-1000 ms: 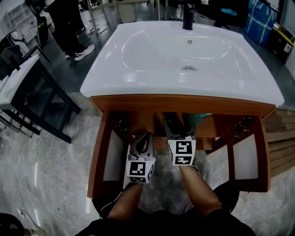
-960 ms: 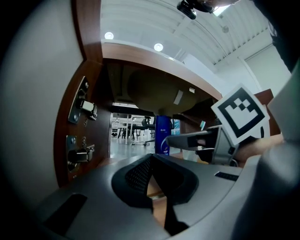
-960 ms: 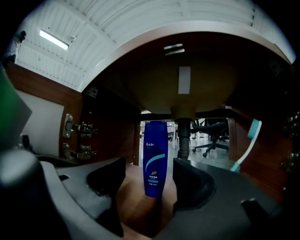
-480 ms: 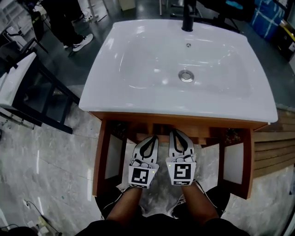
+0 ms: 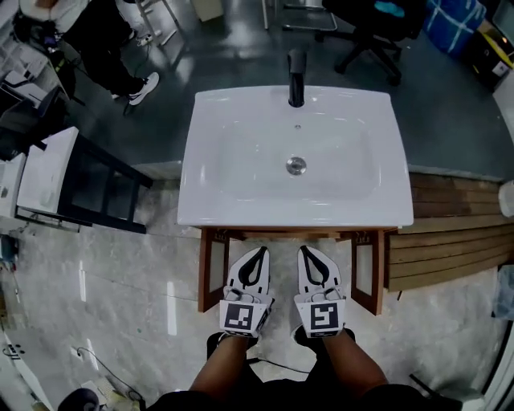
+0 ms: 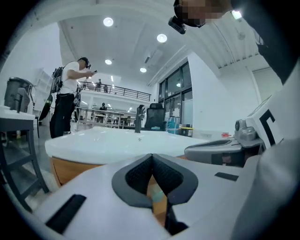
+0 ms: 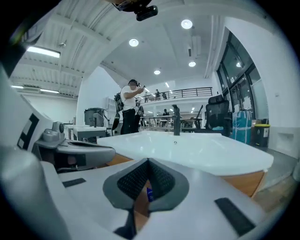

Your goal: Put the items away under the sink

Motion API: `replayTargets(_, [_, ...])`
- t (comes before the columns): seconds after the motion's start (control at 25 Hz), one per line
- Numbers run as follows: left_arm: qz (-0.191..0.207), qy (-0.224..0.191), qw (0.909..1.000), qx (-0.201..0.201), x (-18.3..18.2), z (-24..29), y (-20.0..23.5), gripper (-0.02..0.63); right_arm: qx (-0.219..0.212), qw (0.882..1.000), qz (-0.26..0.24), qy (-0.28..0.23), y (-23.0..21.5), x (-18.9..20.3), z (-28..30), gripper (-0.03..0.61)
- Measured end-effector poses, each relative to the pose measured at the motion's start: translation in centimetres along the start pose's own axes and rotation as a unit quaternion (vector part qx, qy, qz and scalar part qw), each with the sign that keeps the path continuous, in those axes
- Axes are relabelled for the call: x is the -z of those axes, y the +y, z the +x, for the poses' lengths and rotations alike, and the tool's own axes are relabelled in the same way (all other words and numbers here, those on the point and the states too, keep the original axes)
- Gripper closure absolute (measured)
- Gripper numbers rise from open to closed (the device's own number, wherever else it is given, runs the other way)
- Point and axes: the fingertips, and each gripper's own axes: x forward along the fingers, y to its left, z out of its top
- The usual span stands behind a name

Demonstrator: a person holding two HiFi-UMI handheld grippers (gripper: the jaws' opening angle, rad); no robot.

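Left hand-held gripper (image 5: 259,251), right hand-held gripper (image 5: 308,250): jaws together, empty, side by side before the vanity; items: none visible, presumably stowed beneath the white sink (image 5: 201,205), hidden by it; step: stowing apparently complete; next: push left door (image 5: 206,271) and right door (image 5: 376,271) closed.

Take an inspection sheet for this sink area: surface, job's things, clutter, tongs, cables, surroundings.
Surface: white sink bare apart from its black tap and drain.
Job's things: nothing seen; cabinet doors open, inside hidden.
Clutter: nothing seen.
Tongs: left tongs and right tongs shut, empty, side by side between the doors.
Cables: thin cable on the floor, lower left.
Surroundings: person, black chair, dark-framed table, wood planks.
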Motion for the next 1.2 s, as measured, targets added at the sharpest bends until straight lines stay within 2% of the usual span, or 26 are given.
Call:
replayTargets(0.28, [0.006, -0.017, 0.9998, 0.010, -13.3, -2.5, -1.4, 0.598, 0.003, 1.000, 0.008, -0.021, -0.9, -12.8, -3.9, 0.558])
replayTargets(0.48, [0.010, -0.040, 0.9989, 0.023, -19.6, -4.4, -2.6, 0.598, 0.020, 0.999, 0.012, -0.039, -2.3, -18.3, -6.9, 0.558])
replayTargets(0.76, [0.023, -0.054, 0.9980, 0.024, -23.4, -7.3, -2.3, 0.598, 0.036, 0.997, 0.000, -0.068, -3.4, -22.8, -10.3, 0.558])
replayTargets(1.2, [0.061, -0.084, 0.9940, 0.035, -26.5, -9.0, -3.2, 0.598, 0.041, 0.994, -0.028, -0.096, -2.2, -25.6, -11.2, 0.560])
